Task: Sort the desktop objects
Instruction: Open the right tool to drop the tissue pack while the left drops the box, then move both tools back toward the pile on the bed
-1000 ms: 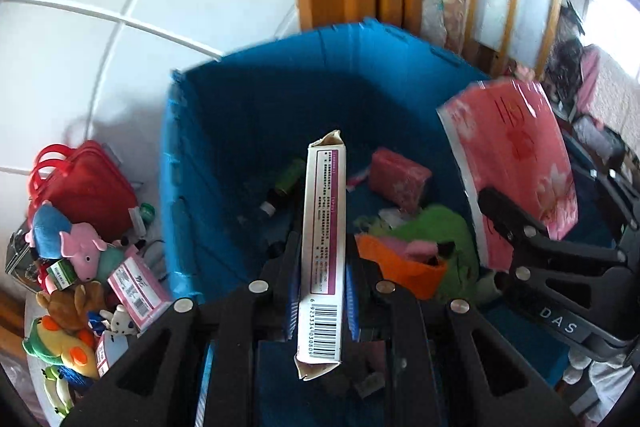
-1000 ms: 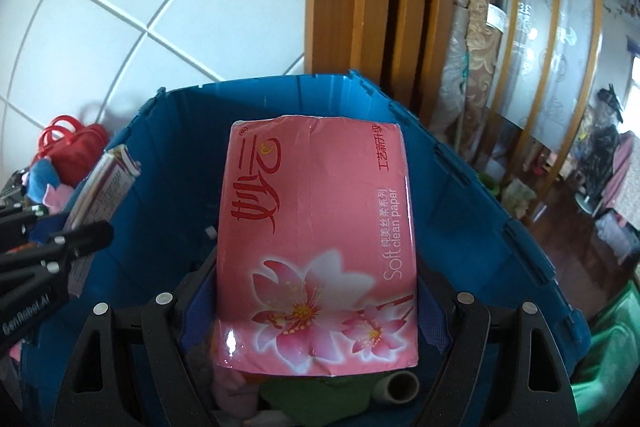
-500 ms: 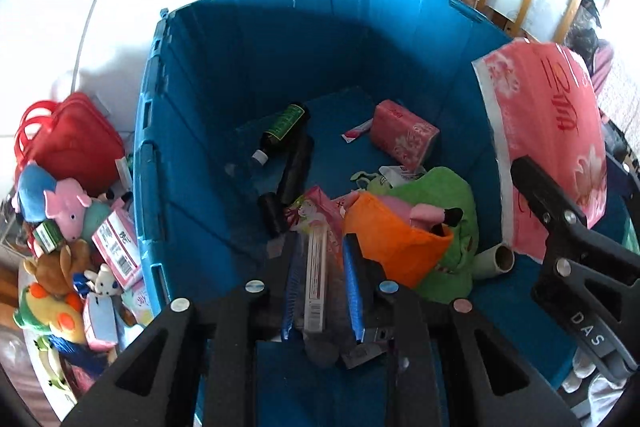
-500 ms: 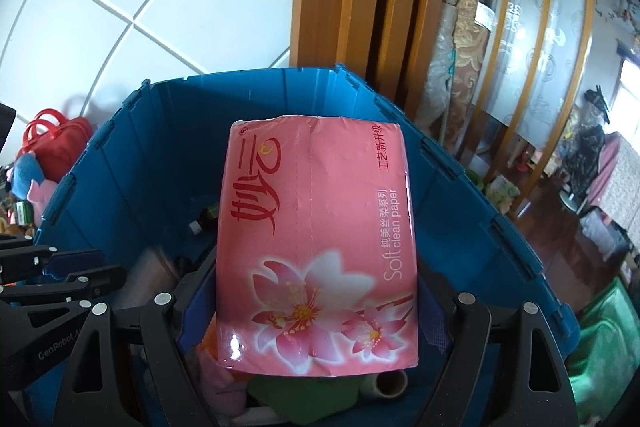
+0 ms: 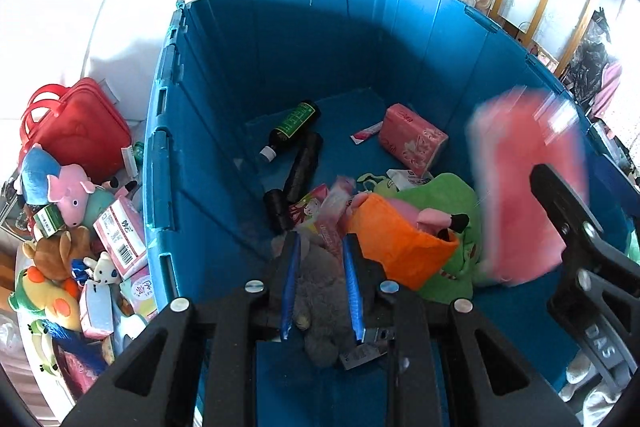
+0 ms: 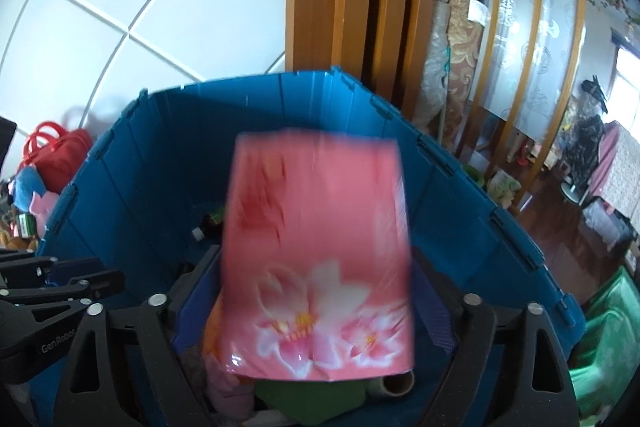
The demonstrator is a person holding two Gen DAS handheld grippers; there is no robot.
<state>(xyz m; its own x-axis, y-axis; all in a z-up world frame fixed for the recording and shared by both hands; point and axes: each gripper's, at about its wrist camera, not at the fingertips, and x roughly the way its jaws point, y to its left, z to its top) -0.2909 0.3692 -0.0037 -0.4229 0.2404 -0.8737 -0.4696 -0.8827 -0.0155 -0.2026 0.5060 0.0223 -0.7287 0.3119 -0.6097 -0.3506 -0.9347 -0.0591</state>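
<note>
Right tool (image 6: 316,311) just opened wide, blurred pink tissue pack (image 6: 316,247) loose between pads, over blue bin (image 6: 460,203). Left tool (image 5: 322,287) nearly closed, empty.

White tiled floor (image 5: 100,7) carries blue bin (image 5: 280,39), red bag (image 5: 80,131).

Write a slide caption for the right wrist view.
Right gripper opening, releasing blurred pink tissue pack over blue bin.
</note>
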